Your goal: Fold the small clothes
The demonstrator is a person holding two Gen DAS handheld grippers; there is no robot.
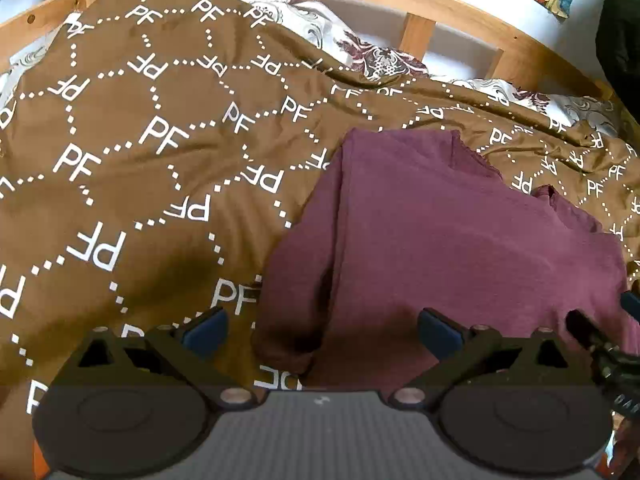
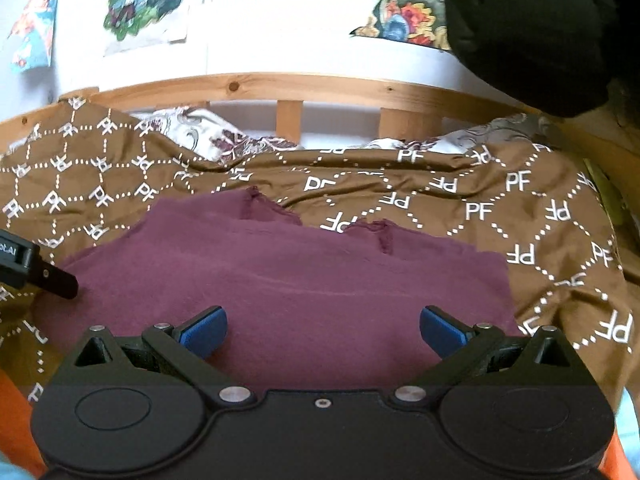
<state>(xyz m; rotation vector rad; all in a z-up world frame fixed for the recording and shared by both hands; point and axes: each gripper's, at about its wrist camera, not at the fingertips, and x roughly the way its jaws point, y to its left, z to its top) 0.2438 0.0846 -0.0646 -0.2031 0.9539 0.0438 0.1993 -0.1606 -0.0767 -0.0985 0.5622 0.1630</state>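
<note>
Maroon knit fabric, a small folded garment [image 1: 440, 240], is lying on a brown bedspread printed with white dotted diamonds and "PF" letters [image 1: 140, 160], in front of a pale wooden slatted bed frame [image 1: 416, 32]. The left gripper [image 1: 322, 330] is hovering over the garment's near left edge, its blue-padded fingers [image 1: 206, 330] spreading wide with nothing between them. The right gripper [image 2: 323, 330] is hanging above the garment's near edge, likewise gaping and gripping nothing. A white floral pillow [image 2: 208, 136] is peeking out behind the bedspread.
</note>
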